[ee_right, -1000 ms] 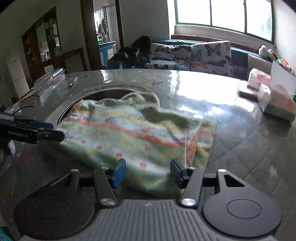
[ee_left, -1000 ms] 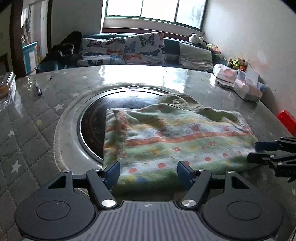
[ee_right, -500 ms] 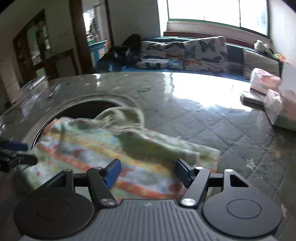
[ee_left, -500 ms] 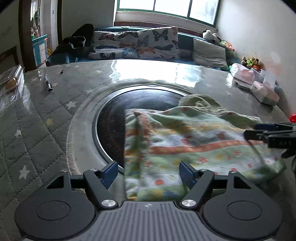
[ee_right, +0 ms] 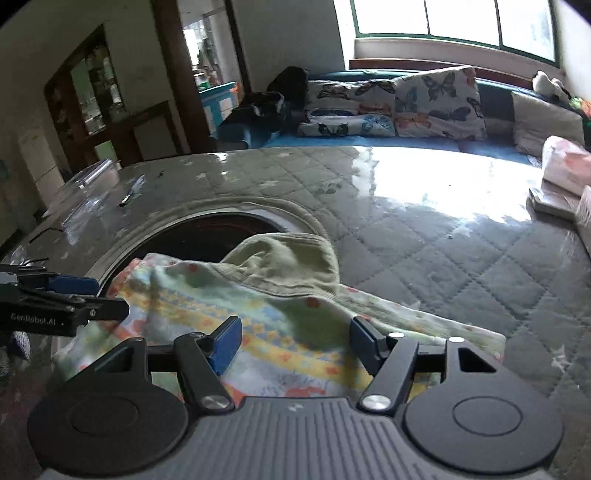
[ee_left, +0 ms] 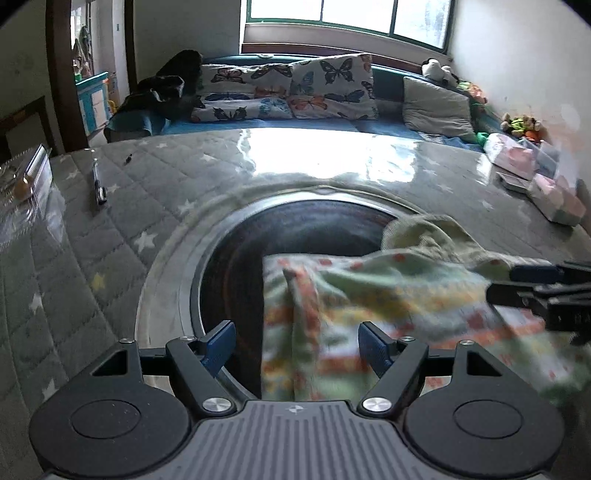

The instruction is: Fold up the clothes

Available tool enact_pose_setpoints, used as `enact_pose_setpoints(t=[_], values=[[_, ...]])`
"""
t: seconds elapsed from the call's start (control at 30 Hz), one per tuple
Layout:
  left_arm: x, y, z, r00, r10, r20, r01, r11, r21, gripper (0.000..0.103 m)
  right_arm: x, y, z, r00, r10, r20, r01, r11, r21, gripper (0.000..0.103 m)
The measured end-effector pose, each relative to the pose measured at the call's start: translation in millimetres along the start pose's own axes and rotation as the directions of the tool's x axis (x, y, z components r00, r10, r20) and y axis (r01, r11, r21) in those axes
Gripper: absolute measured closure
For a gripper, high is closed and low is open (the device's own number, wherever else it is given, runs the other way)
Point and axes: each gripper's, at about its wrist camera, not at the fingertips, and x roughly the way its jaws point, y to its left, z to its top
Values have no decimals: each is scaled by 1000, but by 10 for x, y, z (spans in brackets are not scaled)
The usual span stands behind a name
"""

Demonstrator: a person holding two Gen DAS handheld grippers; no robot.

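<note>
Lining up both grippers over the garment for the next fold.

My left gripper [ee_left: 297,343] and right gripper [ee_right: 293,341] both stand with fingers apart, gripping nothing. The patterned garment [ee_right: 280,325] lies partly folded on the quilted table [ee_right: 424,236], overlapping the round dark inset [ee_left: 295,229]. I judge both near corners should be pinched evenly, through every layer, before lifting.

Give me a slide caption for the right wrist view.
Open right gripper over patterned garment on quilted table.

bright window [ee_left: 343,14] above a butterfly-cushioned sofa [ee_left: 291,92], white walls [ee_left: 517,55]
</note>
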Motion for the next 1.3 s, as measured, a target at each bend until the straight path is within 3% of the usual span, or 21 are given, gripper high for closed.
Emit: enact_pose_setpoints(t=[0.2,0.33,0.43,0.73,0.97,1.3], values=[[160,-7,160,1000,2,-8,-2,1000,-3,26,-42,-55,46,999,-23,22,23,1000,2,34],[201,-89,202,1000,-13,0,13,1000,16,25,-114,-36,38,999,-13,43,13,1000,6,6],[286,-107,212,1000,-2,-14,2,1000,24,25,-141,7,31,999,-11,53,10,1000,8,0],[313,15,216,999,33,-24,-33,999,4,19,-153,46,17,997,-5,73,1,998,55,0],[72,-16,108,999,16,28,-16,1000,15,0,-285,166,-87,995,11,102,-16,998,57,0],[-268,23,1,996,3,88,-4,1000,8,0,-432,466,-269,997,32,67,-31,999,-22,0]])
